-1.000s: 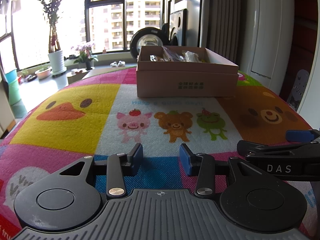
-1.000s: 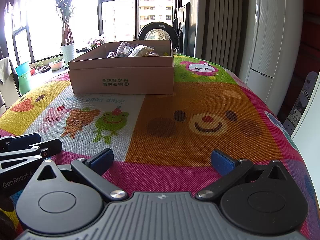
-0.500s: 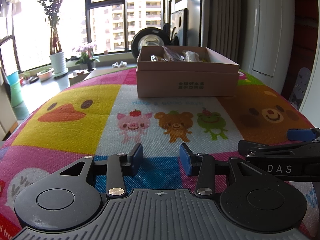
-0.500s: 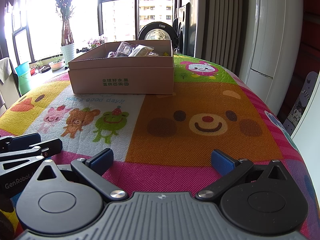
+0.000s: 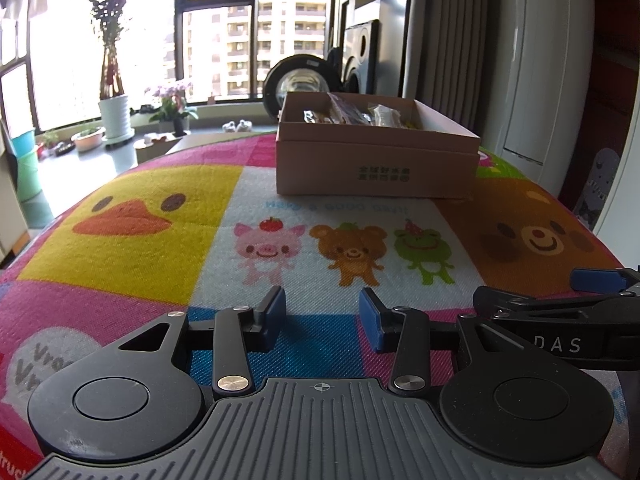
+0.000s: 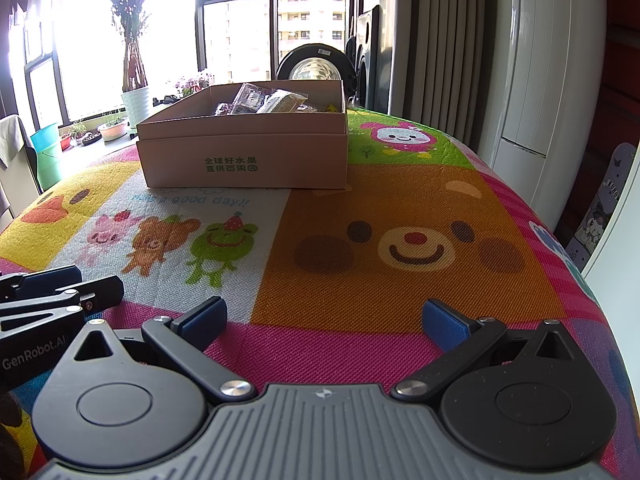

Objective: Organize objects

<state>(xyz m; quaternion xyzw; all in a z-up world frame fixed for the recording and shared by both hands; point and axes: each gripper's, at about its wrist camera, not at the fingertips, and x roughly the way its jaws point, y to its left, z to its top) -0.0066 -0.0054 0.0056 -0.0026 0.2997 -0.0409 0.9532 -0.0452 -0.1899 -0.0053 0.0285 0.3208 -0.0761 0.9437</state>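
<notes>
Nearest the cameras, the left gripper sits low over the cartoon-printed mat, its blue pads parted by a modest gap with nothing between them. The right gripper rests just beside it, spread wide and likewise empty. Against the views of a second ago and half a second ago, neither tool has shifted in any way that can be made out, and neither opening has altered: the change is nil. Beyond them the mat lies bare of loose articles as far as the cardboard box, which stands well apart from both grippers at the far side. Several wrapped packets lie inside it. Judgement: the sorting appears complete, or paused, since nothing remains outside the box within view.
</notes>
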